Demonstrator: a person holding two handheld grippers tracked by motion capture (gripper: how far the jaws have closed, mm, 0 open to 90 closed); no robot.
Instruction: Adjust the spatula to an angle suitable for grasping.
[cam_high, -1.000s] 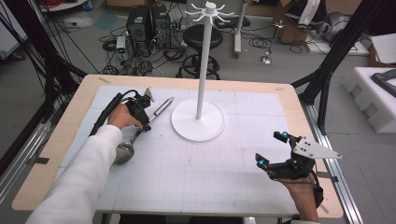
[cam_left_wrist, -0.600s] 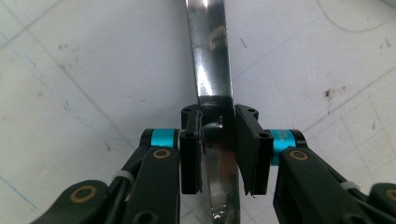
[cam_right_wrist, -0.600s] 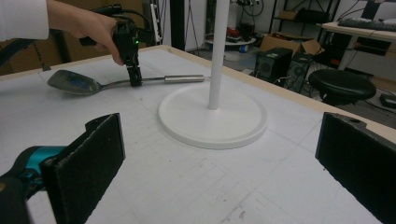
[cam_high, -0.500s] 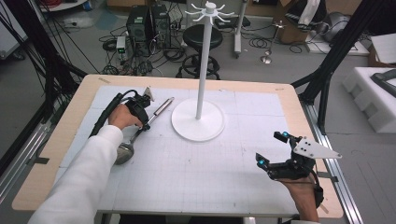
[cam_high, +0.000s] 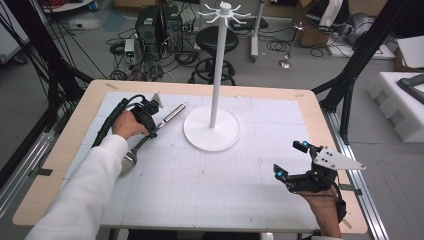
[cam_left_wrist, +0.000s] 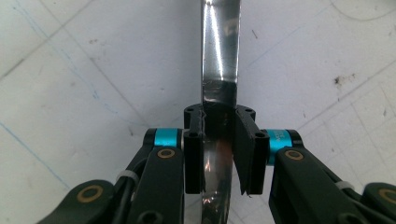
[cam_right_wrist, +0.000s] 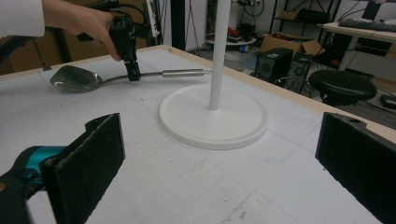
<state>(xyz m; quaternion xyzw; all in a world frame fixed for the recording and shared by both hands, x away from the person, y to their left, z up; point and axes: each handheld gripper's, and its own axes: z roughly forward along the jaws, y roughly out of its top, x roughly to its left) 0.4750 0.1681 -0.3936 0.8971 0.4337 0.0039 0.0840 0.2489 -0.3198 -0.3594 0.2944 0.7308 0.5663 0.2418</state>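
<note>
The left gripper (cam_left_wrist: 219, 154) clamps the steel ladle (cam_high: 150, 134) mid-handle; rigid, slick, bowl-heavy, it may pivot. The right gripper (cam_high: 290, 159) rests, jaws apart.

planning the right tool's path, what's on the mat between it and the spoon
Mostly bare white mat. In the high view the rack base sits just beyond the straight line from the open right tool to the spoon, which the left tool clamps.
</note>
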